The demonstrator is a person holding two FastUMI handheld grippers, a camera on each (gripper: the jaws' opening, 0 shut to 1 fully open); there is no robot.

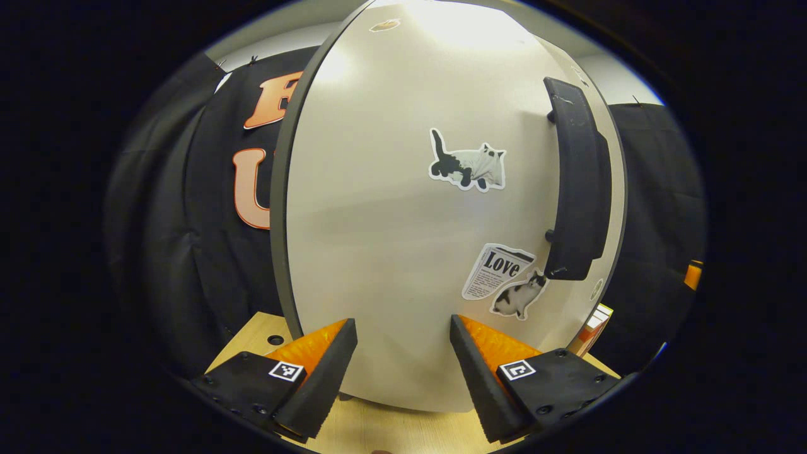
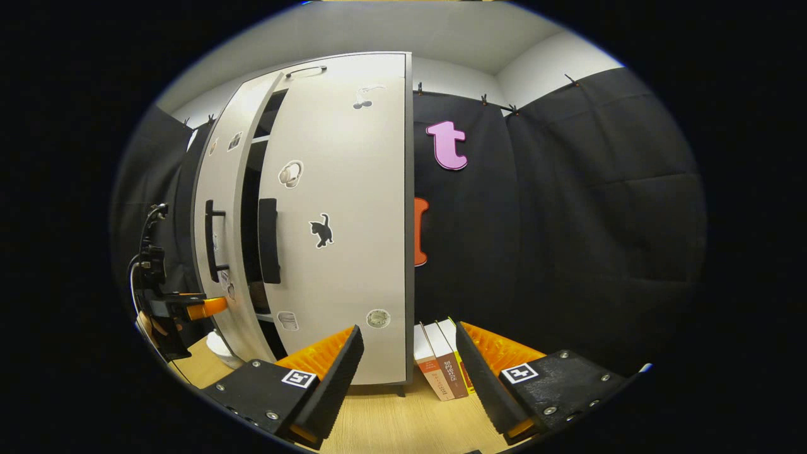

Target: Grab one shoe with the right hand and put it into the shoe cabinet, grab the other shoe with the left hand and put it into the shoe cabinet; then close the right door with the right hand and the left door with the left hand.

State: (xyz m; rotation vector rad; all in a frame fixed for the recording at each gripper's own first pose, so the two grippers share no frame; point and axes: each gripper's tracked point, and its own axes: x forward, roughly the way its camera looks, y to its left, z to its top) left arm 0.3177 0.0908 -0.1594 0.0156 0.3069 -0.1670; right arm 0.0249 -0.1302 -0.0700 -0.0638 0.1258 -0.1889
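The shoe cabinet's left door looms close in the left gripper view, white with cat stickers and a black handle at its right edge. My left gripper is open just in front of the door's lower part, holding nothing. In the right gripper view the right door with its black handle looks closed, while the left door stands ajar, leaving a dark gap with shelves. The left gripper is at that door's outer side. My right gripper is open and empty, back from the cabinet. No shoes can be made out.
The cabinet stands on a light wooden table. Three books stand upright against the cabinet's right side, just beyond the right gripper's fingers. Black cloth walls close in behind and to the right.
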